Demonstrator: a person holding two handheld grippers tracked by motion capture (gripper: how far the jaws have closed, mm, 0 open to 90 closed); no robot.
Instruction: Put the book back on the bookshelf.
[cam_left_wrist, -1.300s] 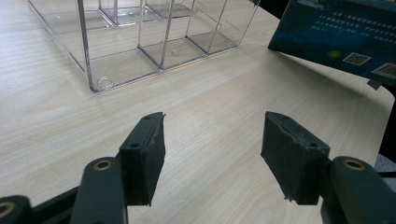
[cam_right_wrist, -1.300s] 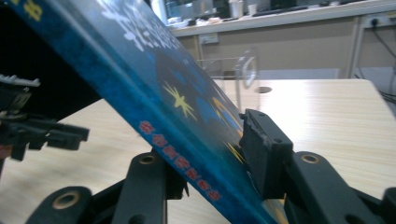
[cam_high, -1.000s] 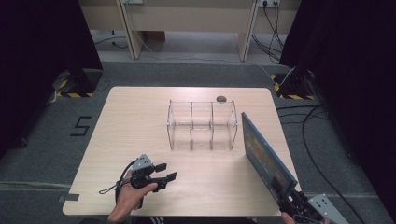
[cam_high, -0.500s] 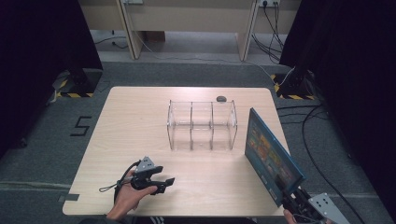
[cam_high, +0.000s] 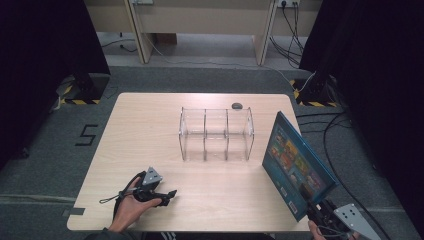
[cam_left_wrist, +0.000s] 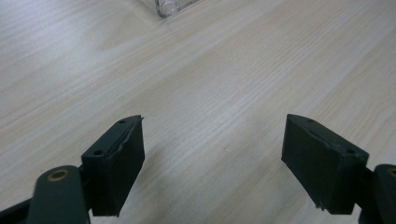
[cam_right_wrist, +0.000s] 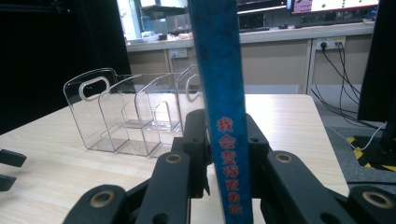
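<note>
Pinching the blue book (cam_right_wrist: 219, 93) by its spine, my right gripper (cam_right_wrist: 224, 154) holds it upright off the counter's (cam_high: 150, 130) near right corner, with the clear divider rack (cam_high: 216, 134) ahead of it. My left gripper (cam_high: 167, 195) rests low over bare wood, its jaws spread, having just been opening with nothing between them.

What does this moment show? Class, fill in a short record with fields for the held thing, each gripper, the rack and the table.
held thing: blue book, raised on edge off the table's right side
right gripper: shut on the book's spine
left gripper: jaws apart, just been opening, nothing between them, low over bare wood
rack: clear divider rack with three slots, all vacant
table: light wood; small dark object behind the rack
</note>
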